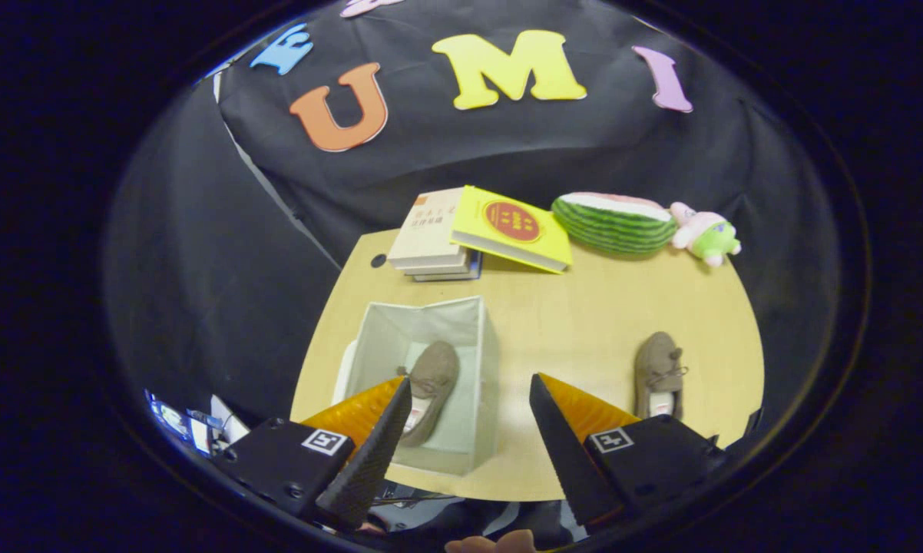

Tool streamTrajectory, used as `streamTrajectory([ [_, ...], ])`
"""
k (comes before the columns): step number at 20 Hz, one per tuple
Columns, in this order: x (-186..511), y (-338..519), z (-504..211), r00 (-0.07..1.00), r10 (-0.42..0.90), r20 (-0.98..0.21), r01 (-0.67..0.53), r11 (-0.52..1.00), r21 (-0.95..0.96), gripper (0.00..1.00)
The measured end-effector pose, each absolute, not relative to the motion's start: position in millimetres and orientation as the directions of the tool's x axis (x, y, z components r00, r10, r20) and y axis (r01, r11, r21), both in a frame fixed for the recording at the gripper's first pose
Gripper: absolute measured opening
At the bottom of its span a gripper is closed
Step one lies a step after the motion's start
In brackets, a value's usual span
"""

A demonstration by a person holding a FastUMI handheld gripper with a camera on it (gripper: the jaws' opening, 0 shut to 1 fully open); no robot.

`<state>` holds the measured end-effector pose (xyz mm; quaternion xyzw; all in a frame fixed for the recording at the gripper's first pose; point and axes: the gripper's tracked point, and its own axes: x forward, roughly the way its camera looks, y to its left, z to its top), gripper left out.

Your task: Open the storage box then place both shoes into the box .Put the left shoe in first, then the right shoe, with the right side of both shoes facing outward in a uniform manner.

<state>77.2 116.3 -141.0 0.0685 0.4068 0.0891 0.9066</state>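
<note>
Hovering above the near edge of the table (554,307), the gripper (469,399) is spread wide and grasping nothing. The box (423,315) stands open at lower centre-left of the frame, one shoe (428,384) already lying inside it. The second shoe (657,369) rests on the bare table at lower right, well apart from the box, just beyond the right finger. It looks light and soft, likely to fold if pinched at the toe; the firmer heel or the sides at the collar seem the better hold. Books (461,230) lie at the far edge
</note>
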Motion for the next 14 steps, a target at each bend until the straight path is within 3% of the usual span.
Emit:
streamTrajectory([
  [8, 53, -39, -161, 0.664, 0.071, -0.745, 0.065, 0.986, 0.152, 0.99],
  [14, 60, -111, -225, 0.574, 0.032, -0.818, 0.131, 0.983, 0.13, 0.99],
])
